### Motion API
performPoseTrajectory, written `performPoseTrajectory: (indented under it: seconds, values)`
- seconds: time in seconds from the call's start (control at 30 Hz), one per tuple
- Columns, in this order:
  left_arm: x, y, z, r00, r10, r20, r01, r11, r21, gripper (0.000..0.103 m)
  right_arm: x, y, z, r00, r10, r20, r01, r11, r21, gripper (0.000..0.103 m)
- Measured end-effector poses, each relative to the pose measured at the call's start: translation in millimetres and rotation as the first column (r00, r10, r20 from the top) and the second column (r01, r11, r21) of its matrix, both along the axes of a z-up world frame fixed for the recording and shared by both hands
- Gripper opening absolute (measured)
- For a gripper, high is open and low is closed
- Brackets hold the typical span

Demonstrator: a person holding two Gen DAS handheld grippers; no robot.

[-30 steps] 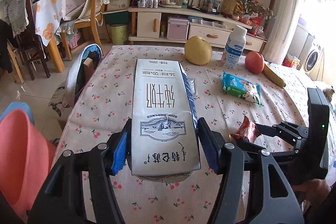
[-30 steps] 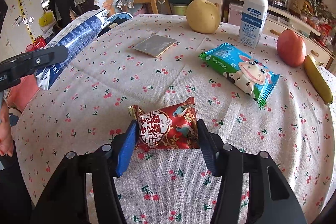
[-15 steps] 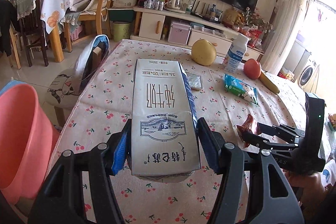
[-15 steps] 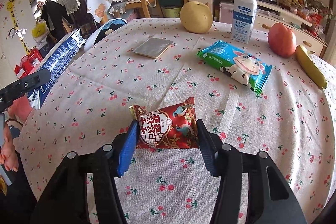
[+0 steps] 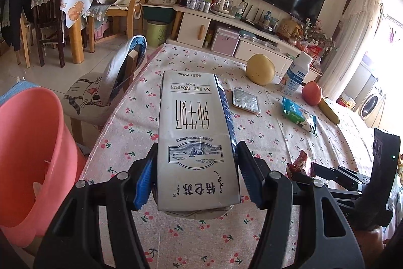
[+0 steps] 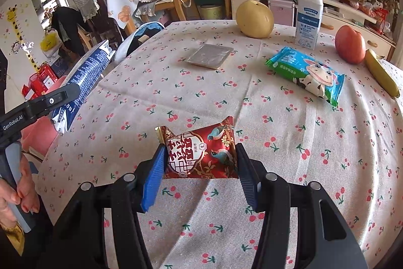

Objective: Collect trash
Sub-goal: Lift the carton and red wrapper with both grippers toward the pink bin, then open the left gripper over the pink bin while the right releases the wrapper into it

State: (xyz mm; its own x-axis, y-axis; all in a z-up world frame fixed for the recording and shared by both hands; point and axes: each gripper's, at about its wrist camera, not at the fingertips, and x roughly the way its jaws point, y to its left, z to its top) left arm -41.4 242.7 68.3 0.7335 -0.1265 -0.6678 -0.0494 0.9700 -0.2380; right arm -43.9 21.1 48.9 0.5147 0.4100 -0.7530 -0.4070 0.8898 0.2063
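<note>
Cloth with little red cherries covered the round table [image 6: 314, 143], and a smooth pink plastic bucket [image 5: 27, 155] stood beside its edge. Next in size, a tall, flat-sided paper milk carton [image 5: 196, 143] was squeezed between the blue pads of the left gripper [image 5: 195, 175], up above the table edge next to the bucket. Smallest was a shiny, puffy red snack wrapper [image 6: 201, 153], pinched tight in the right gripper [image 6: 199, 168] over the cloth.
</note>
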Motion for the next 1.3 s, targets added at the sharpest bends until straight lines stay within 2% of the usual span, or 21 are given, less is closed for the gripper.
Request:
performPoseTrajectory:
  seconds: [0.37, 0.6, 0.67, 0.77, 0.83, 1.03, 1.1, 1.3]
  values:
    - [-7.9, 37.8, 7.5, 0.996, 0.085, 0.015, -0.084, 0.993, -0.083, 0.062, -1.6, 40.4, 17.6, 0.999, 0.030, 0.015, -0.030, 0.999, 0.027, 0.055]
    - [-17.4, 70.3, 16.7, 0.983, 0.182, 0.034, -0.177, 0.975, -0.133, 0.062, -4.5, 92.6, 40.8, 0.993, 0.107, 0.055, -0.111, 0.992, 0.063, 0.055]
    - [-20.7, 83.5, 18.3, 0.976, 0.216, 0.034, -0.209, 0.965, -0.156, 0.062, -6.0, 120.0, 51.4, 0.985, 0.153, 0.073, -0.159, 0.985, 0.071, 0.055]
    - [-26.9, 106.8, 21.1, 0.957, 0.288, 0.031, -0.277, 0.943, -0.185, 0.062, -7.0, 138.7, 58.0, 0.979, 0.185, 0.084, -0.191, 0.979, 0.074, 0.055]
    - [-32.2, 124.3, 22.6, 0.939, 0.344, 0.027, -0.332, 0.923, -0.192, 0.062, -10.1, 170.1, 67.6, 0.967, 0.236, 0.098, -0.244, 0.967, 0.077, 0.055]
    - [-47.1, 177.7, 17.0, 0.872, 0.488, -0.026, -0.479, 0.844, -0.242, 0.062, -15.0, 220.1, 76.2, 0.940, 0.323, 0.105, -0.332, 0.939, 0.084, 0.055]
    - [-49.7, 190.9, 13.1, 0.855, 0.516, -0.048, -0.510, 0.821, -0.256, 0.062, -20.0, 250.9, 76.4, 0.923, 0.369, 0.105, -0.378, 0.923, 0.075, 0.055]
    - [-58.0, 220.4, 5.2, 0.813, 0.575, -0.087, -0.575, 0.773, -0.269, 0.062, -26.9, 290.0, 69.8, 0.897, 0.429, 0.106, -0.435, 0.899, 0.041, 0.055]
